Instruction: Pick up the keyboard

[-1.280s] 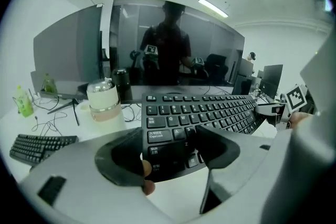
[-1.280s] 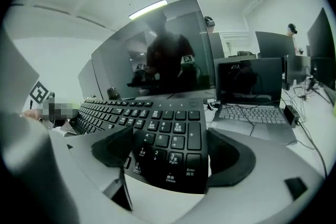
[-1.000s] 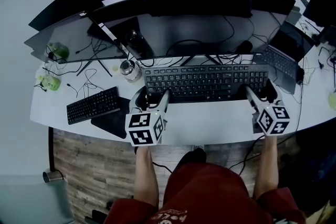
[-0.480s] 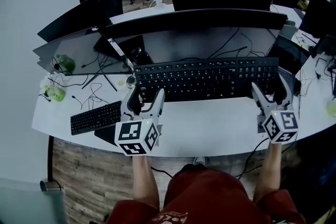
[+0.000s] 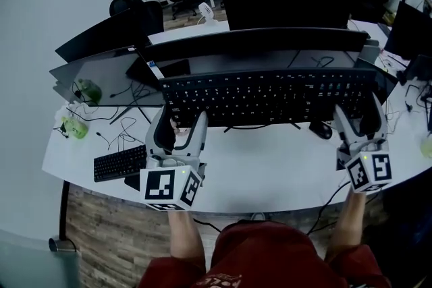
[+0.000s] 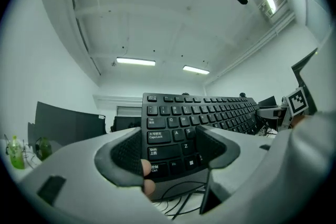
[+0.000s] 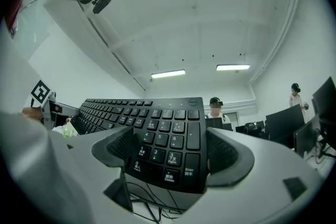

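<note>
The long black keyboard hangs above the white desk, tilted with its keys facing me. My left gripper is shut on its left end, and my right gripper is shut on its right end. In the left gripper view the keyboard sits between the padded jaws of the left gripper, by the Shift key. In the right gripper view the number pad of the keyboard fills the jaws of the right gripper. A cable trails from under the keyboard.
A wide dark monitor stands right behind the raised keyboard, with another monitor at the left. A small black keyboard, loose cables and a green bottle lie at the left. A black mouse rests on the desk.
Both grippers have risen with the keyboard. It has come off the desk and now hangs higher and nearer to me, in front of the monitor.
</note>
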Demonstrator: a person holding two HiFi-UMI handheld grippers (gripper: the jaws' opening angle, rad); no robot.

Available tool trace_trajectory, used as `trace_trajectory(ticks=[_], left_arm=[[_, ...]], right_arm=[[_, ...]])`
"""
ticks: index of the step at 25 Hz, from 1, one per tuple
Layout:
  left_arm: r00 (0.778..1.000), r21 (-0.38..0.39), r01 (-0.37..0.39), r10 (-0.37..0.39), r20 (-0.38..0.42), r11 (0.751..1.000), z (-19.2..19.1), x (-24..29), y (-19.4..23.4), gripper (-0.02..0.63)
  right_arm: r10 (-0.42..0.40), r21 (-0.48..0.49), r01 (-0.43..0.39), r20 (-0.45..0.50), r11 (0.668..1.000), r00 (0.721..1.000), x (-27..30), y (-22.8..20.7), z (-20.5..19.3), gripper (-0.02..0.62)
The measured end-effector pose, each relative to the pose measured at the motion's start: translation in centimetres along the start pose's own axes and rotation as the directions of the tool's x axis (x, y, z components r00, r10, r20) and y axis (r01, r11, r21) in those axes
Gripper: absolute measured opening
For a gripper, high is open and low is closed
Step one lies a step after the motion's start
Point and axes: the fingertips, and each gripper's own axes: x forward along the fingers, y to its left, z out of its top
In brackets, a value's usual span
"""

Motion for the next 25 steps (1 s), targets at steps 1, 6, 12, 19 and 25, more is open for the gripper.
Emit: trace_trajectory(ticks=[1, 6, 12, 19, 25], left_arm=[[1.0, 0.008, 0.003, -0.003, 0.023, 1.0, 0.5, -0.2, -0.2, 0.319], [0.996, 0.032, 0.008, -0.011, 0.089, 0.999, 1.3, -0.6, -0.4, 0.319], [0.995, 0.043, 0.001, -0.006, 0.103, 0.999, 1.7, -0.7, -0.5, 0.319], [0.996, 0.037, -0.017, 0.014, 0.094, 0.999, 1.1, -0.6, -0.4, 0.319], [0.996, 0.037, -0.022, 0.018, 0.088, 0.999, 1.3, -0.7, -0.5, 0.319]], right_arm=[[0.002, -0.006, -0.002, 0.026, 1.0, 1.0, -0.2, 0.0, 0.6, 0.425], [-0.001, -0.03, 0.004, 0.106, 1.0, 0.994, -0.9, 0.1, 1.7, 0.425], [-0.001, -0.026, 0.004, 0.114, 1.0, 0.993, -1.0, 0.1, 1.9, 0.425], [0.016, -0.025, -0.013, 0.109, 1.0, 0.994, -0.4, -0.1, 1.3, 0.425], [0.021, -0.022, -0.019, 0.097, 1.0, 0.995, -0.3, -0.1, 1.3, 0.425]])
